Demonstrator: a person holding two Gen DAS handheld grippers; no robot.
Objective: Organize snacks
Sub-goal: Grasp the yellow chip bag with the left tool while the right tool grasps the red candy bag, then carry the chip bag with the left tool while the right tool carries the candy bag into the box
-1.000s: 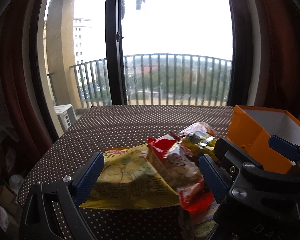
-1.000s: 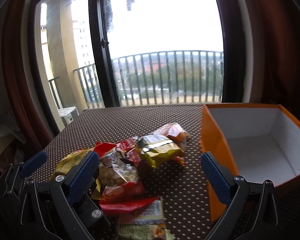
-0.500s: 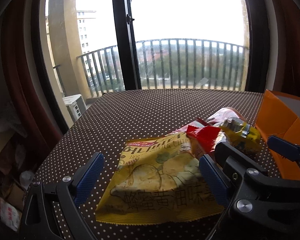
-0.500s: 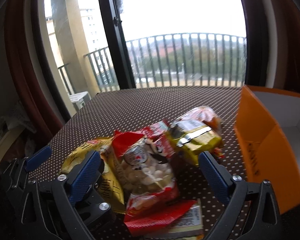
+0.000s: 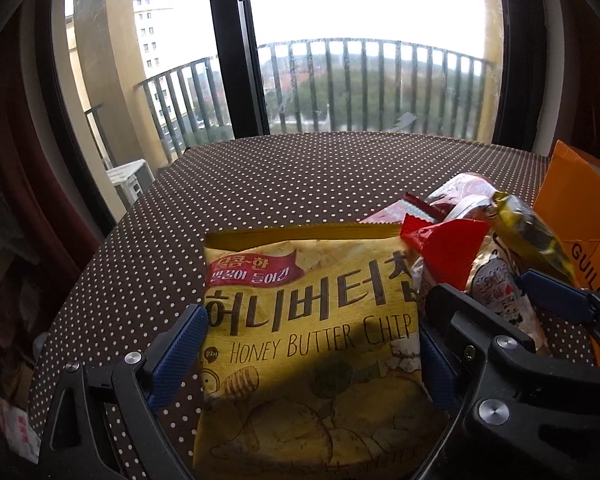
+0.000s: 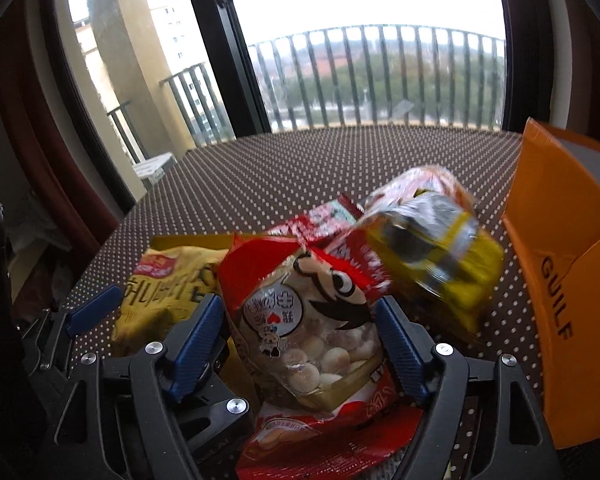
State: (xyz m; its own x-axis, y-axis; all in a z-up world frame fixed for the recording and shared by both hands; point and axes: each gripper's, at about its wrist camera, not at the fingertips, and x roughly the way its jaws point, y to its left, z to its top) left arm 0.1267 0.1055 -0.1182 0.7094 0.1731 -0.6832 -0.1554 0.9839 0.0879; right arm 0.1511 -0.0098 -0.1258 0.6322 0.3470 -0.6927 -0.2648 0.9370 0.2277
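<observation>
A: What do we see from the left wrist camera?

B: We see the left gripper [image 5: 310, 350] with its jaws spread to either side of the yellow chip bag [image 5: 308, 344], which lies flat on the dotted tablecloth [image 5: 260, 200]. The blue pads sit at the bag's two side edges (we cannot tell whether they press it or only flank it). To the right, a red packet [image 5: 444, 250] overlaps the bag's corner, with a yellow wrapper [image 5: 530, 236] beyond it. The orange box [image 5: 576, 216] stands at the far right edge. The right gripper's frame crosses the lower right of this view.

A: And from the right wrist camera?

B: There the right gripper [image 6: 300, 350] has its jaws partly apart, one on each side of a clear-windowed bag of small round biscuits [image 6: 312, 328], with the pads at the bag's edges; whether they squeeze it we cannot say. The chip bag [image 6: 164, 284] lies just left of it, partly under it. The yellow wrapper [image 6: 436, 256] is blurred, up and to the right, between the biscuits and the orange box [image 6: 560, 280]. A red packet [image 6: 320, 444] lies under the biscuits, nearest us.
</observation>
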